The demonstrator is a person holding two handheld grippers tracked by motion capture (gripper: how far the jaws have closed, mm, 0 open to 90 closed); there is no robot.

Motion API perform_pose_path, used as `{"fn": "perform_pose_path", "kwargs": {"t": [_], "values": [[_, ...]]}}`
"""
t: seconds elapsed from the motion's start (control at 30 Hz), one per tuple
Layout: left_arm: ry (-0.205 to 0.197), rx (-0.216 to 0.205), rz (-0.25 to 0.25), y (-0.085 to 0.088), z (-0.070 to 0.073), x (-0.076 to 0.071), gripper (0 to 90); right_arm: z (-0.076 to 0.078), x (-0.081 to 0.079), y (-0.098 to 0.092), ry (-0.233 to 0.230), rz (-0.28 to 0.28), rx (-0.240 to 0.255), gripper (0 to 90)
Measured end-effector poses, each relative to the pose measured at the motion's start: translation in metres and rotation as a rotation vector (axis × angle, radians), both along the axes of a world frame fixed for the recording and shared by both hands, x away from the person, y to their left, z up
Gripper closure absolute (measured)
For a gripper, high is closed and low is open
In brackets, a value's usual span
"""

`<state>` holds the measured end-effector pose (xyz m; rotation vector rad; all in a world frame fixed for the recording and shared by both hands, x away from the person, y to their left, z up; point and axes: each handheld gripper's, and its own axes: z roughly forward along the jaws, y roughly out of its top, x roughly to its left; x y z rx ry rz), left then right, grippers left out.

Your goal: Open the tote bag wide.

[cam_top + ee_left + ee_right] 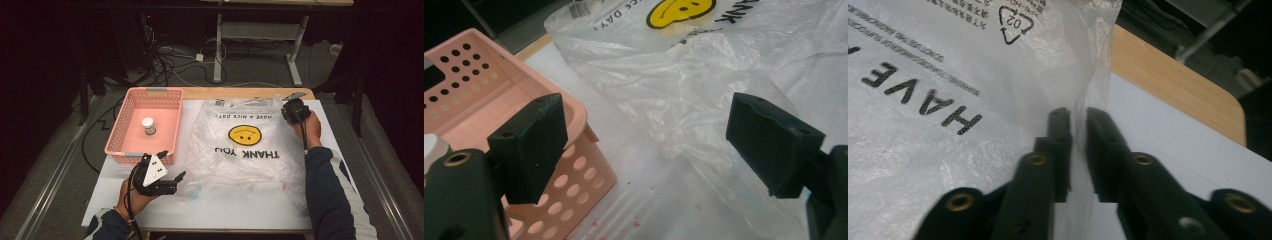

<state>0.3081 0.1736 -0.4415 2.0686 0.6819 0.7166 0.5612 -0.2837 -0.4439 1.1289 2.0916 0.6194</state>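
Note:
A clear plastic bag (245,150) with a yellow smiley and "THANK YOU" print lies flat across the white table cover. At the bag's far right corner my right gripper (295,111) is shut on the bag's edge; the right gripper view shows a thin fold of bag (948,75) pinched between the jaws of that gripper (1077,120). My left gripper (172,165) hovers near the bag's front left corner, beside the pink basket (125,135). Its jaws stand wide apart in the left gripper view (674,145), with crumpled bag (684,85) beyond them and nothing gripped.
A small white-lidded jar (148,125) stands inside the pink perforated basket (574,115) at the left. The white cover (240,210) leaves a strip of wooden tabletop (1168,75) bare at the far edge. Cables and a desk frame lie on the floor beyond.

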Motion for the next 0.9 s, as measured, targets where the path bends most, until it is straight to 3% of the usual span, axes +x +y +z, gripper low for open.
{"fn": "perform_pose_path", "kwargs": {"t": [0.1,0.23,0.3,0.33,0.4,0.53,0.6,0.63,0.73,0.87,0.9], "values": [[0.010,0.004,0.001,-0.001,-0.001,0.001,16.1,0.004,-0.002,-0.006,-0.001,-0.044,-0.019,90.0],[0.002,0.004,0.000,-0.002,0.000,0.000,16.1,0.010,-0.007,-0.028,-0.029,-0.177,-0.016,90.0],[0.001,0.003,-0.002,-0.002,0.000,0.000,16.1,0.013,-0.014,-0.043,-0.017,-0.237,-0.009,90.0],[0.005,0.010,-0.002,-0.002,-0.001,0.001,16.1,0.013,-0.017,-0.052,-0.003,-0.259,0.018,90.0],[0.004,0.020,-0.002,-0.003,-0.001,0.002,16.1,0.013,-0.027,-0.065,0.019,-0.270,0.022,90.0],[-0.003,0.025,-0.001,-0.003,-0.001,0.000,16.1,0.010,-0.050,-0.085,0.067,-0.248,0.014,90.0],[-0.011,0.033,0.002,-0.003,0.000,-0.002,16.1,0.007,-0.062,-0.089,0.099,-0.220,-0.022,90.0],[-0.012,0.031,0.003,-0.003,0.001,-0.002,16.1,0.005,-0.070,-0.092,0.093,-0.197,-0.023,90.0],[-0.019,0.031,0.009,-0.002,0.002,-0.003,16.2,0.001,-0.091,-0.095,0.133,-0.149,0.002,90.0],[-0.017,0.033,0.015,-0.001,0.002,-0.002,16.1,-0.004,-0.120,-0.089,0.120,-0.095,-0.001,87.8],[-0.016,0.033,0.016,-0.001,0.002,-0.002,16.1,-0.004,-0.120,-0.089,0.120,-0.095,-0.001,87.8]]}}
